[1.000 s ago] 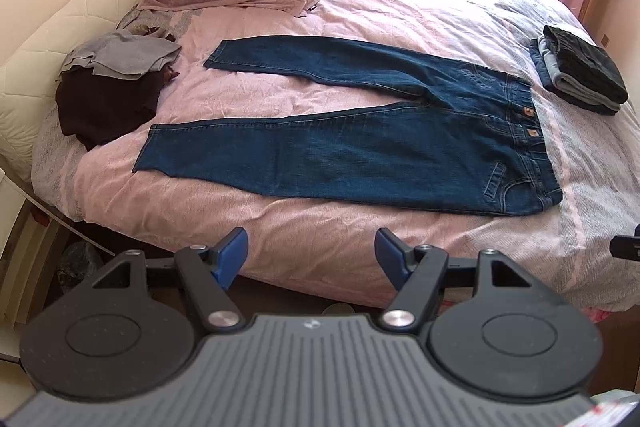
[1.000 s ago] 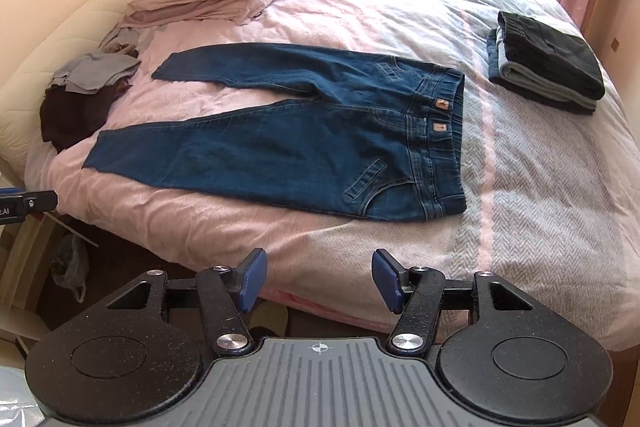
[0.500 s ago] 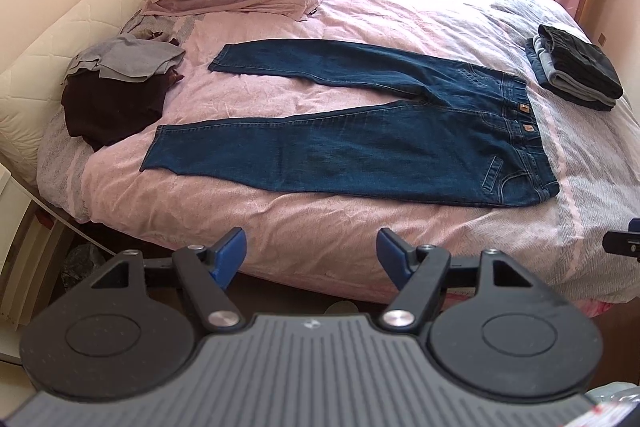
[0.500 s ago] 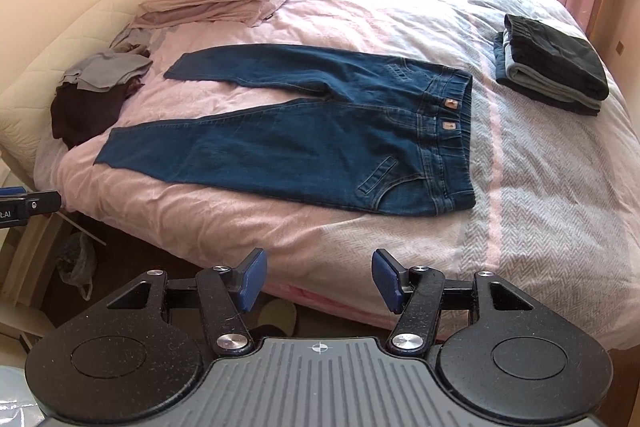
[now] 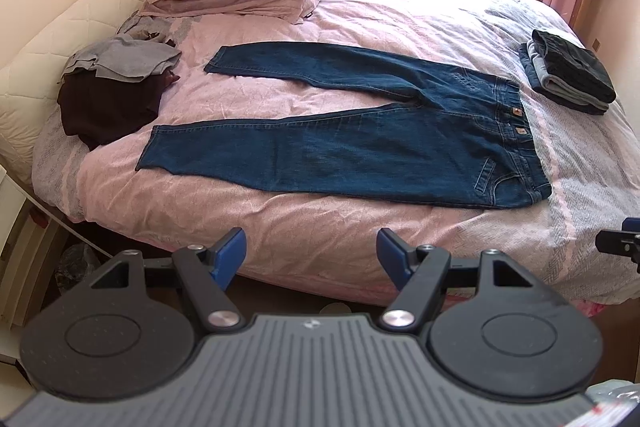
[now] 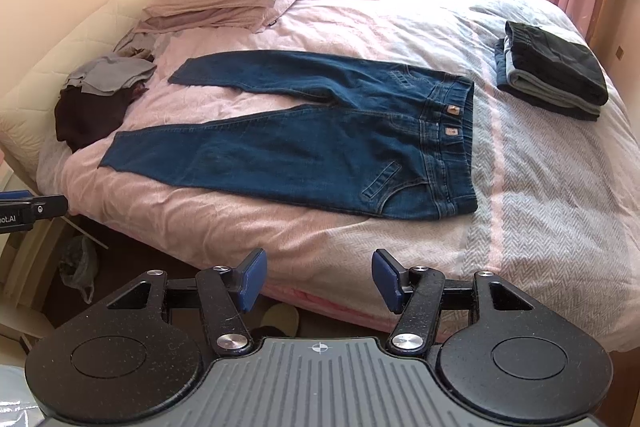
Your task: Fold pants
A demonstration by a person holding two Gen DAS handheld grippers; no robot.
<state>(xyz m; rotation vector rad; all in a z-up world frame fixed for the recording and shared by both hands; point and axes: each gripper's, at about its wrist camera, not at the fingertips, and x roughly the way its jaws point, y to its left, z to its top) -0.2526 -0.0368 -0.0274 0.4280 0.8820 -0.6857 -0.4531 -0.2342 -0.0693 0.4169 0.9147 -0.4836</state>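
Your left tongs (image 5: pixel 311 255) and right tongs (image 6: pixel 316 281) hang spread and empty short of the bed (image 5: pixel 320 227). Beyond them the jeans (image 5: pixel 360 143) lie flat on the pink cover, legs splayed apart, waistband toward the folded stack (image 5: pixel 568 75). Denim looks heavy, limp and none too slippery; pinch the near hem (image 5: pixel 146 151) and near waistband corner (image 6: pixel 460 207), probably doubled cloth.

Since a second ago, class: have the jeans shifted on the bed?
No. The jeans lie as before relative to the folded stack and the dark heap; only the camera's framing drifted slightly.
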